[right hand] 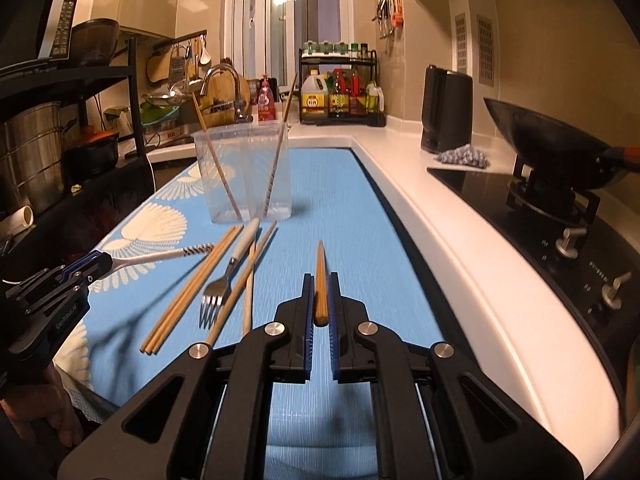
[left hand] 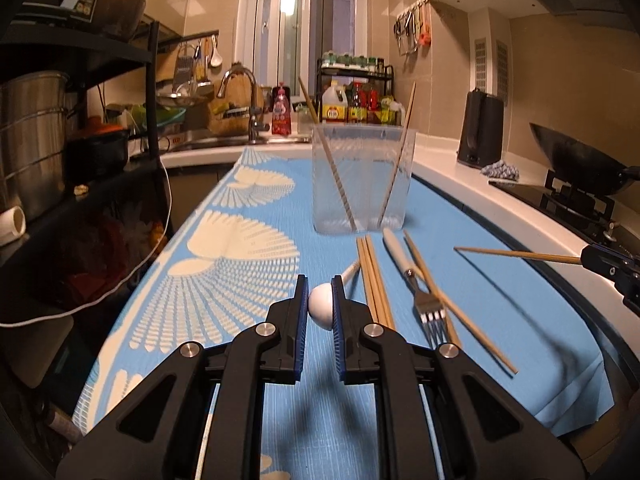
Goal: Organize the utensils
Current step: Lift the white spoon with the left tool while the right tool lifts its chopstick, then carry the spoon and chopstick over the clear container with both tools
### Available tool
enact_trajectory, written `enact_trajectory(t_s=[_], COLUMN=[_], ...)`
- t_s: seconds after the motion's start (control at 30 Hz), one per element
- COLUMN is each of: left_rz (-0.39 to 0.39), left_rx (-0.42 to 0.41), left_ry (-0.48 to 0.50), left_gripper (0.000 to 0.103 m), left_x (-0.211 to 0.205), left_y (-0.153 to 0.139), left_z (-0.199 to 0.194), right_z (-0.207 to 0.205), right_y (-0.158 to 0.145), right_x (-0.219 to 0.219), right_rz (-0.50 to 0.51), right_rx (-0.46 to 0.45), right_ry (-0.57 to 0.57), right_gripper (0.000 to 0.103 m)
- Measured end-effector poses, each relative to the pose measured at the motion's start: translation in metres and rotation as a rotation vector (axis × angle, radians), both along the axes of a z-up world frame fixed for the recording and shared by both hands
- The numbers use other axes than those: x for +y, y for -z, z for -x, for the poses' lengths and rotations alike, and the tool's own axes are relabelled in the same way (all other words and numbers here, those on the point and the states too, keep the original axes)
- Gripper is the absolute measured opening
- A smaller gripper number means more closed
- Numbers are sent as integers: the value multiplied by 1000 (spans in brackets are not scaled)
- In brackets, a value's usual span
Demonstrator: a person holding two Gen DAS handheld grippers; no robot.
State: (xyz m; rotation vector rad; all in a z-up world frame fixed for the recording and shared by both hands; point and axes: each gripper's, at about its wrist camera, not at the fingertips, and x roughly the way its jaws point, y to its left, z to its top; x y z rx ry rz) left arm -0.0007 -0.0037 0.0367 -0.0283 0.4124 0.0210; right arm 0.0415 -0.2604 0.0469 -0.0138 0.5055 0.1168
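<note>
A clear plastic container (left hand: pixel 362 184) stands on the blue mat (left hand: pixel 256 280) with two chopsticks leaning inside; it also shows in the right wrist view (right hand: pixel 244 176). My left gripper (left hand: pixel 320 300) is shut on the bowl of a white spoon (left hand: pixel 322 306), whose handle (right hand: pixel 160 257) points toward the container. My right gripper (right hand: pixel 320 300) is shut on a single wooden chopstick (right hand: pixel 320 280), held above the mat; this chopstick (left hand: pixel 516 254) shows at the right in the left wrist view. A fork (left hand: pixel 420 296) with a white handle and several loose chopsticks (left hand: pixel 374 280) lie before the container.
A white counter (right hand: pixel 460 240) runs along the mat's right side, with a stove and wok (right hand: pixel 560 140), a black kettle (right hand: pixel 446 110) and a rag. A sink with faucet (left hand: pixel 244 100) and a bottle rack (left hand: pixel 356 96) stand behind. Black shelving (left hand: pixel 60 120) stands at left.
</note>
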Motion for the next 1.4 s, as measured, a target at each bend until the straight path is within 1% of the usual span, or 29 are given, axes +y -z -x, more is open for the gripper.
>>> enact_trajectory(t_s=[0.13,0.27,0.6,0.8,0.9,1.0,1.13,1.33,1.4], left_rz=[-11,-11,25,22,28,27,-25,-41,-24], left_rx=[-57,-97,-134,-131,-90,-2,56,148,163], left_ry=[2,4,-4,2,27,99,150,198,213], left_gripper=[12,12,12,12,12,12,12,12,12], left_x=[0,2,11,10,11,10,6,10,14], left_y=[-15,-29,-70,-88,-96,-104,-121,-147,-157], left_z=[5,4,-16,-25,-34,-51,-65,-91,-100], right_z=[-1,-6,-31,-48,-57,-66,-77,-92,-98], right_y=[-17,-32,-69,-85,-93,-102,-113,-131,-139], right_x=[1,4,7,14,17,21,28,35,37], right_rz=[6,6,-16,-9,-11,-12,3,-4,-9], right_rx=[-32,-56,-83,-82,-72,-58,-51,-57,-60], right_ry=[-7,-20,-39,-55,-71,-90,-114,-140,-149], right_gripper=[7,7,7,7,7,7,7,6,6])
